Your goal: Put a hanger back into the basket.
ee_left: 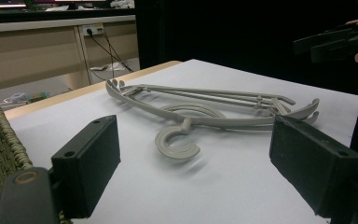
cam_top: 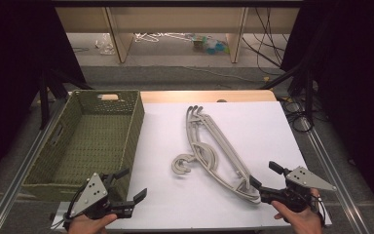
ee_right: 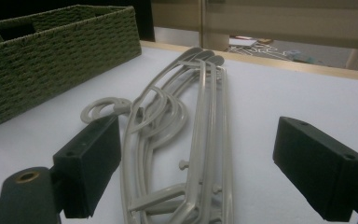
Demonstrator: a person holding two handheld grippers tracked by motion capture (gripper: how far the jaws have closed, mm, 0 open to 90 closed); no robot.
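I hold my left gripper (cam_top: 130, 184) low at the near left corner of the table, its jaws spread wide with nothing between them. My left hand (cam_top: 85, 224) comes in from the bottom edge. My right gripper (cam_top: 264, 175) sits at the near right, jaws likewise parted and empty, held in my right hand (cam_top: 297, 218).

Between the two lies a stack of grey plastic clothes hangers (cam_top: 214, 148), flat on the white table surface (cam_top: 263, 126), running from the far middle toward my right gripper. Their hooks (cam_top: 182, 165) curl out on the left side of the stack, toward the basket. In the right gripper view the near ends of the hangers (ee_right: 186, 140) lie just ahead of my jaws, partly between them, not touched.

Just ahead of my left gripper stands a green woven basket (cam_top: 134, 127), rectangular and open-topped, along the left edge of the table; its near corner is close beside that gripper. In the left gripper view its wall (ee_left: 0, 149) crowds the left edge.

Beyond the table are wooden furniture legs (cam_top: 117, 36), cables (cam_top: 268, 44) on the floor, and some small clutter (cam_top: 209, 45).
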